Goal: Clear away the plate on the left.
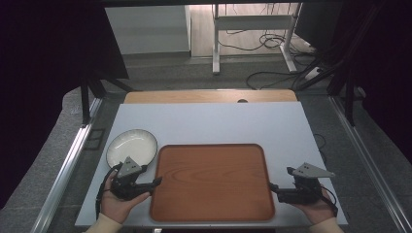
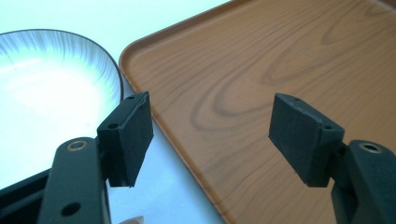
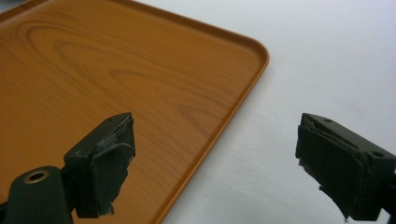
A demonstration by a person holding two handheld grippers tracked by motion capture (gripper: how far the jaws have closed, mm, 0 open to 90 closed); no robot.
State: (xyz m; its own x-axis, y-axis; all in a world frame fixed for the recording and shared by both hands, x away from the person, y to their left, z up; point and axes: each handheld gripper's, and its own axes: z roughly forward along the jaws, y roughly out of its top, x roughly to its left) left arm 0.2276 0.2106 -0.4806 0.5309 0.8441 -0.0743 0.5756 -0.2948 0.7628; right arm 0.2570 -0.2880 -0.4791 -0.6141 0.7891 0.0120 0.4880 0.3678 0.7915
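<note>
A brown wood-grain tray (image 1: 212,182) lies empty on the near half of the white table (image 1: 209,121). A white plate with a dark rim (image 1: 131,147) rests just left of the tray's far left corner. My left gripper (image 1: 156,182) is open at the tray's left edge; in the left gripper view its jaws straddle the tray rim (image 2: 154,116), with the plate (image 2: 51,88) on the left. My right gripper (image 1: 272,187) is open at the tray's right edge, its jaws straddling the tray rim (image 3: 224,126). Nothing sits between either pair of jaws.
A wooden strip (image 1: 210,96) runs along the table's far edge. Metal rails (image 1: 68,165) flank the table on both sides. Beyond it are a white desk frame (image 1: 252,29) and cables (image 1: 272,43) on the floor.
</note>
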